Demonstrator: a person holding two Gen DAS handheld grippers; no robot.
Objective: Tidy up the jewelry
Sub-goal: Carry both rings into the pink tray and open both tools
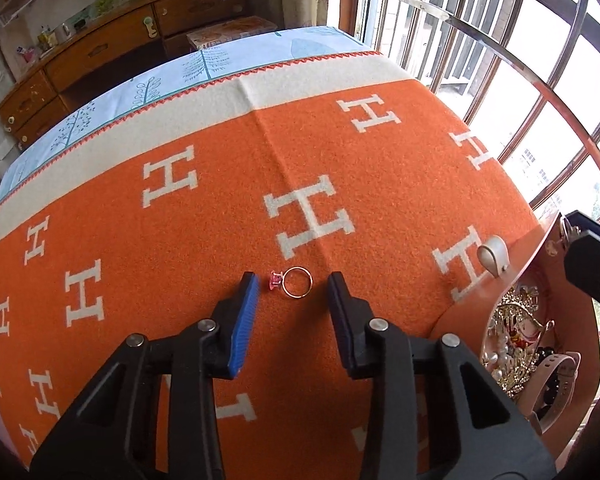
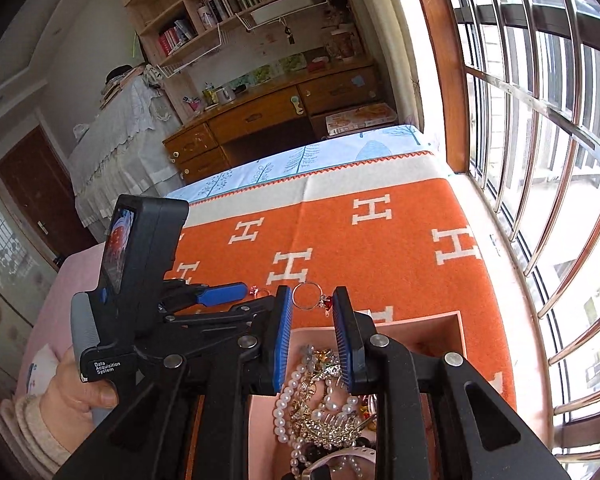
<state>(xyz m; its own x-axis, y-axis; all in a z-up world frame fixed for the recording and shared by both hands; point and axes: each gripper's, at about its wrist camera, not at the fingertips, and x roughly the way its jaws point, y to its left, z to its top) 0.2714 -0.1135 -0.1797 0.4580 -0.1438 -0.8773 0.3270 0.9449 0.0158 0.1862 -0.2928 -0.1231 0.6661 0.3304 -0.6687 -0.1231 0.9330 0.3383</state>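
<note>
The left gripper is open, its tips on either side of a gold ring with a pink stone lying flat on the orange blanket. The right gripper pinches a silver ring with a red stone above the pink box of pearls on the right.

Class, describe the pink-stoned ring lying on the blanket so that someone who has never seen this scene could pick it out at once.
Find the orange blanket patterned with white H letters. Between the open jaws of the left gripper, a thin gold ring lies on it. Its pink stone sets it apart from the red-stoned ring held by the right gripper.
</note>
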